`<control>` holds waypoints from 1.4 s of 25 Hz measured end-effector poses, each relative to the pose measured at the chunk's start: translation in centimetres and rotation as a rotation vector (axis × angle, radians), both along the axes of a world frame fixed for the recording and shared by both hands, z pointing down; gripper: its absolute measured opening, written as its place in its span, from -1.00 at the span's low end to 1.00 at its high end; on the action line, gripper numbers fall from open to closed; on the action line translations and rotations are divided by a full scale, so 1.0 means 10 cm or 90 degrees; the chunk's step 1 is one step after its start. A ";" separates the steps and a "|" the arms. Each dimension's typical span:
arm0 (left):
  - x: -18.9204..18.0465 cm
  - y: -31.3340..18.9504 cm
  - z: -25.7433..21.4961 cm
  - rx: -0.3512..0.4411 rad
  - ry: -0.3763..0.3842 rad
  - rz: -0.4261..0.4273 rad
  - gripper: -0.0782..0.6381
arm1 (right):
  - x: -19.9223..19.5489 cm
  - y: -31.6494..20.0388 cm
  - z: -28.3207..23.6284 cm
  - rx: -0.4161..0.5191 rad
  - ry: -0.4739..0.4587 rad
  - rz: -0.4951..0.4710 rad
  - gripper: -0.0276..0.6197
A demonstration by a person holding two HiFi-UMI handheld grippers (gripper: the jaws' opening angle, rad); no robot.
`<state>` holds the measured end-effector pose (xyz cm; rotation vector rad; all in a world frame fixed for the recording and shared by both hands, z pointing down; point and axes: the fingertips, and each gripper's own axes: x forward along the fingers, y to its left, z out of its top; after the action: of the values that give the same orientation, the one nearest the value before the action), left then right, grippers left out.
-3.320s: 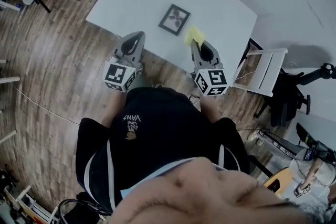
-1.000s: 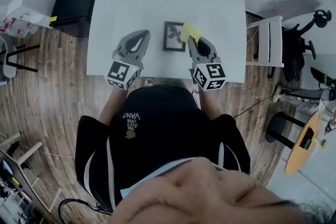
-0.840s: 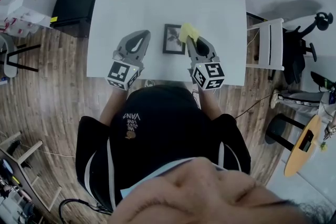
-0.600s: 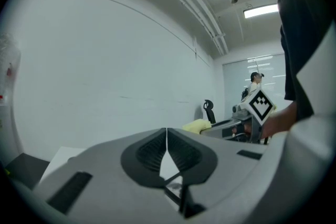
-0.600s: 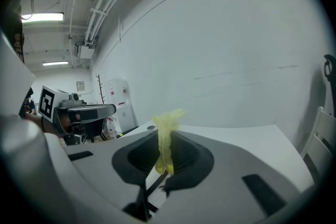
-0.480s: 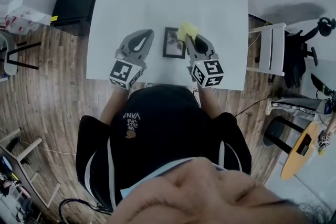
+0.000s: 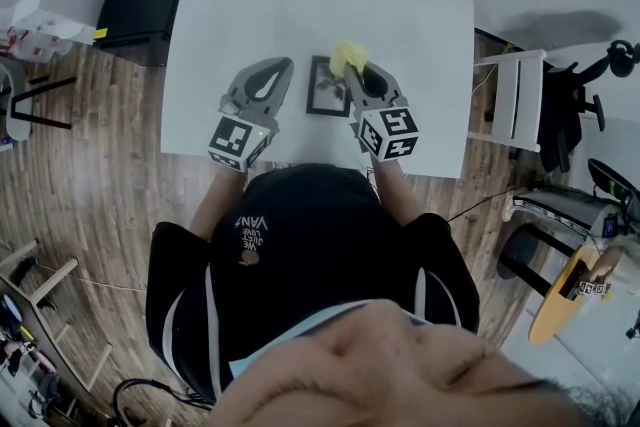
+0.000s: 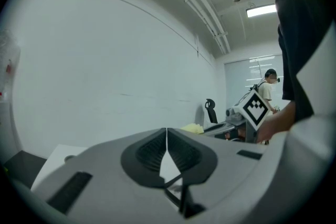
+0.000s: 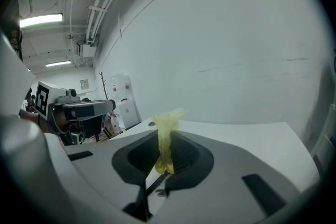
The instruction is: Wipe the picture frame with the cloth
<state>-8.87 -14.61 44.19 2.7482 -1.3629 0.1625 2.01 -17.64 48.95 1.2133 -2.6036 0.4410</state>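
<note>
Shifted left since earlier, the yellow cloth [image 7: 347,56], pinched in the right tool [image 7: 353,72], now overlaps the picture frame [image 7: 325,87] lying on the desk [image 7: 250,5], seemingly ready to wipe, while the left tool [image 7: 282,66], pressed together and empty, hovers beside it, perhaps to steady it.

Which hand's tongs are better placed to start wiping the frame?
Right. The right tongs are shut on the yellow cloth beside the picture frame; the left tongs are shut, empty.
</note>
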 end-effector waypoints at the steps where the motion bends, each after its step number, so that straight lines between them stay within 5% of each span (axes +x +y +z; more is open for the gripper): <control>1: 0.00 -0.01 0.01 -0.002 0.001 -0.001 -0.73 | -0.01 -0.02 0.03 -0.004 0.001 -0.002 -0.78; 35: -0.07 -0.05 0.26 -0.050 -0.014 -0.017 -0.73 | -0.42 -0.08 1.33 -0.205 0.069 -0.062 -0.78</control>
<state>-9.53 -15.13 46.82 2.6709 -1.3681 0.2391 -2.18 -18.47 62.21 0.9713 -2.3723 0.7207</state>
